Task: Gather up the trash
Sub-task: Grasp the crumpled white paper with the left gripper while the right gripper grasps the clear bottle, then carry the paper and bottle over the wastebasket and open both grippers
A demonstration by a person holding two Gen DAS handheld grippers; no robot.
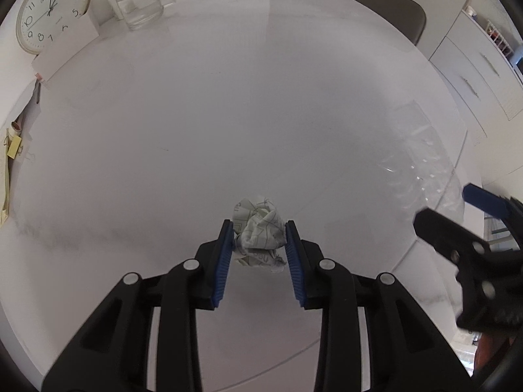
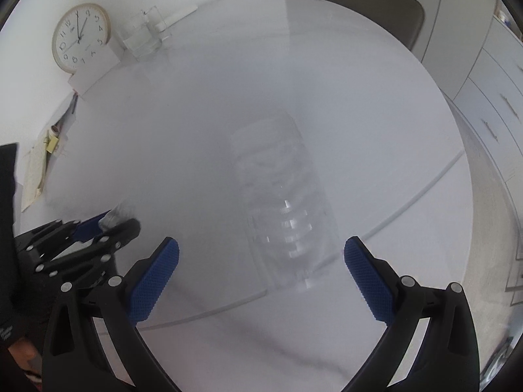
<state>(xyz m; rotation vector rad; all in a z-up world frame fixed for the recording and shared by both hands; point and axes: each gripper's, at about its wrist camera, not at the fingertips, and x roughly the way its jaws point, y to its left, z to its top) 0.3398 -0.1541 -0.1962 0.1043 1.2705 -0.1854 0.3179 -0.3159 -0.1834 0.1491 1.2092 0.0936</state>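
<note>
A crumpled ball of printed paper point(image 1: 258, 238) sits between the blue pads of my left gripper point(image 1: 259, 228), which is shut on it just above the white round table point(image 1: 196, 130). A clear plastic bottle point(image 2: 278, 196) lies on its side on the table, blurred, ahead of my right gripper point(image 2: 261, 243). The right gripper's jaws stand wide open with nothing between them. In the right wrist view the left gripper point(image 2: 121, 220) and its paper ball point(image 2: 114, 217) are at the lower left. The left wrist view shows the bottle point(image 1: 415, 160) and the right gripper point(image 1: 441, 202) at the right.
A round wall clock point(image 1: 52, 8) leans at the table's far left beside a white card point(image 1: 68, 49) and a glass pitcher point(image 1: 139, 5). Papers and a yellow note point(image 1: 14, 147) lie at the left edge. A grey chair point(image 1: 376, 3) stands behind; cabinet drawers point(image 1: 474, 75) stand at the right.
</note>
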